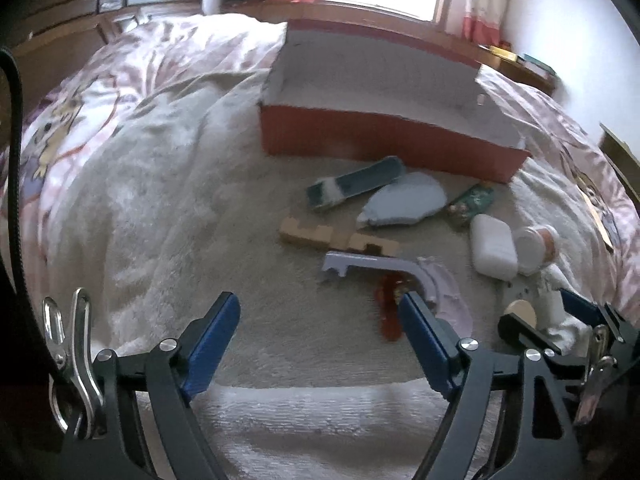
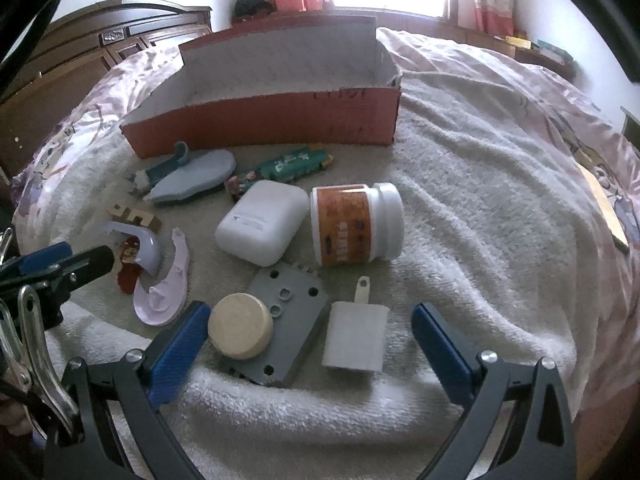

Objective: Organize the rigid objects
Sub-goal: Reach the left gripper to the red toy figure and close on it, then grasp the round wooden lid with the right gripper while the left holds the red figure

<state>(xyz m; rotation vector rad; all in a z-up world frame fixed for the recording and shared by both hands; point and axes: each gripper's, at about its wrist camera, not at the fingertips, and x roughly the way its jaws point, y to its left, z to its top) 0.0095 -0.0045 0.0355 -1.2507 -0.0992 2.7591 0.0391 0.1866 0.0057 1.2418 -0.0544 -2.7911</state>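
Clutter everywhere on the bed, spread over a fluffy white towel (image 2: 480, 208) with a pink cartoon bedsheet (image 1: 80, 112) underneath. Open red cardboard box (image 2: 280, 120) sits at the far side, and as far as I can see nothing's inside it. In front of it is the pile: a white case (image 2: 260, 222) lying right beside a white jar with an orange label (image 2: 356, 222) that's tipped on its side, a green printed packet (image 2: 292, 166) behind them, a pale blue flat piece (image 2: 196, 176), some notched wooden blocks (image 1: 336, 238), a lavender curved part (image 1: 384, 268) and a reddish-brown thing (image 1: 388, 312) partly under it. Closer in, a round wooden disc (image 2: 240, 326) rests on a grey plate with holes (image 2: 288, 320), and a small white block (image 2: 356, 336) sits just beside that. Right gripper (image 2: 312, 332) hovers low with its jaws wide apart, the disc and the block both between them, gripping nothing. Left gripper (image 1: 320, 320) is also wide apart and empty, over bare towel just short of the lavender part.
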